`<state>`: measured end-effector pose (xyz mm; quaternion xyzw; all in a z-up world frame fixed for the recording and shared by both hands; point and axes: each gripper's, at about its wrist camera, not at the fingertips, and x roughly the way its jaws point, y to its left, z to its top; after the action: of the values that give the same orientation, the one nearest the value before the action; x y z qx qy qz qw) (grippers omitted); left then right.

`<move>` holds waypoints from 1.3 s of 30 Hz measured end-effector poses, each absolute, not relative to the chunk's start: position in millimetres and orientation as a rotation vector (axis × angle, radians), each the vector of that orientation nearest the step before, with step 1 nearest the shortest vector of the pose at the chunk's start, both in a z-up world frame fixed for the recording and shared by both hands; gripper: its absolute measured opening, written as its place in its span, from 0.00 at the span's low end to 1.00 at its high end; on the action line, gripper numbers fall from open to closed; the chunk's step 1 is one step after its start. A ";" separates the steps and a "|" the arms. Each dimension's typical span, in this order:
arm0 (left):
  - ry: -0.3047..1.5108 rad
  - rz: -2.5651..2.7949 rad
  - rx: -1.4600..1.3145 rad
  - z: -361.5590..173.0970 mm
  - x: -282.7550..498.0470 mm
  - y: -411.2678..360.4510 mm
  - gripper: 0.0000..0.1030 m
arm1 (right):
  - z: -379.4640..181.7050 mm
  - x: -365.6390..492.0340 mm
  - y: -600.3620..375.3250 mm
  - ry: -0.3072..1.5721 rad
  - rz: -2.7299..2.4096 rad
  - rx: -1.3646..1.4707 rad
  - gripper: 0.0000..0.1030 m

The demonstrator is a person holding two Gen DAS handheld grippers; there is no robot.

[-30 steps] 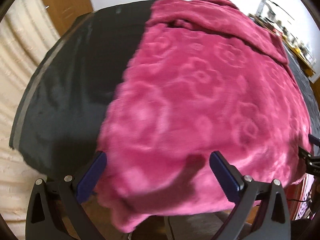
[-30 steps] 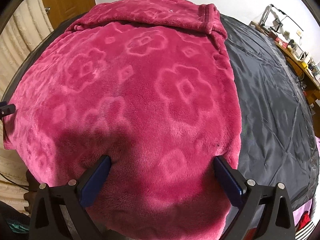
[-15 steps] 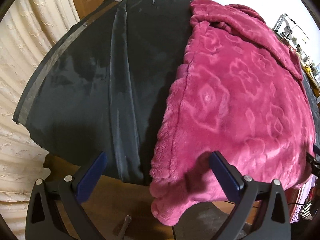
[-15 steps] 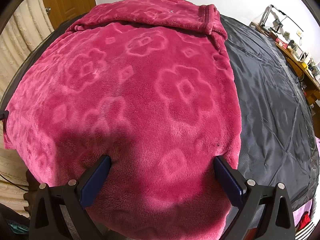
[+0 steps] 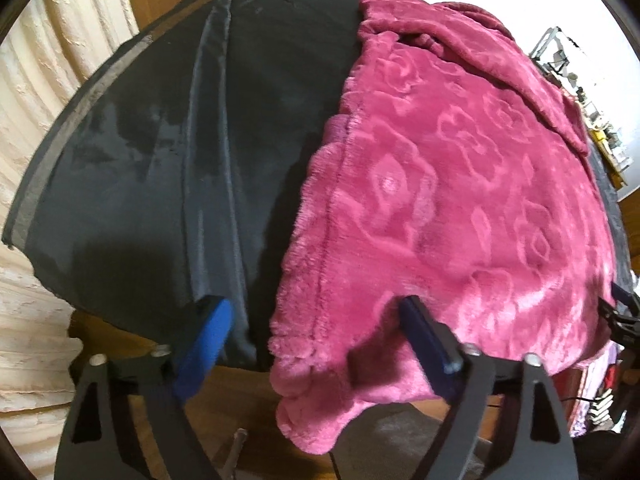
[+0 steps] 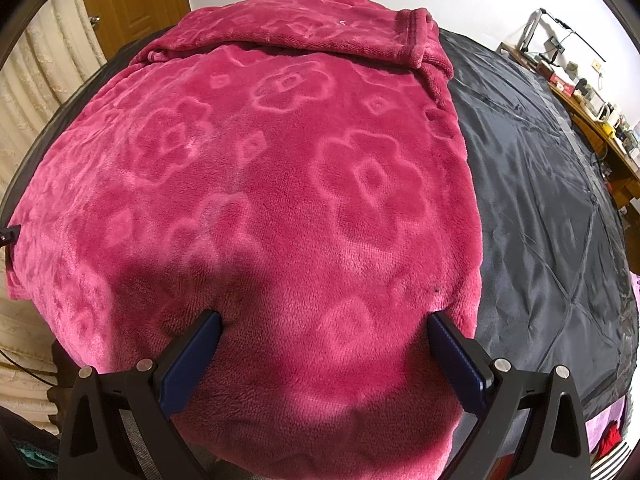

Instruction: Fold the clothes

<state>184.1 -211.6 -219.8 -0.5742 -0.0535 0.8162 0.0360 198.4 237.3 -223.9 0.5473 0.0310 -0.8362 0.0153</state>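
Our left gripper (image 5: 316, 344), jaws just closing around the pink fleece garment (image 5: 440, 200) corner, grips nothing yet; our right gripper (image 6: 324, 360) stands open. The plush hem may slip free.

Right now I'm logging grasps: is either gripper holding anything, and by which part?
Neither visibly. The left gripper, fingers closing in, straddles the pink fleece garment's near corner; the right gripper straddles its near hem.
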 end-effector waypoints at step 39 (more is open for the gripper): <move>-0.111 2.507 -1.768 -226.5 166.7 -208.9 0.78 | -250.0 258.6 316.8 -0.752 -2.355 1.752 0.99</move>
<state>166.7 -208.9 -226.5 -0.5756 -0.0361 0.8161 0.0360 258.6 316.8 -250.0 0.5774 -0.2479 -0.7760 0.0557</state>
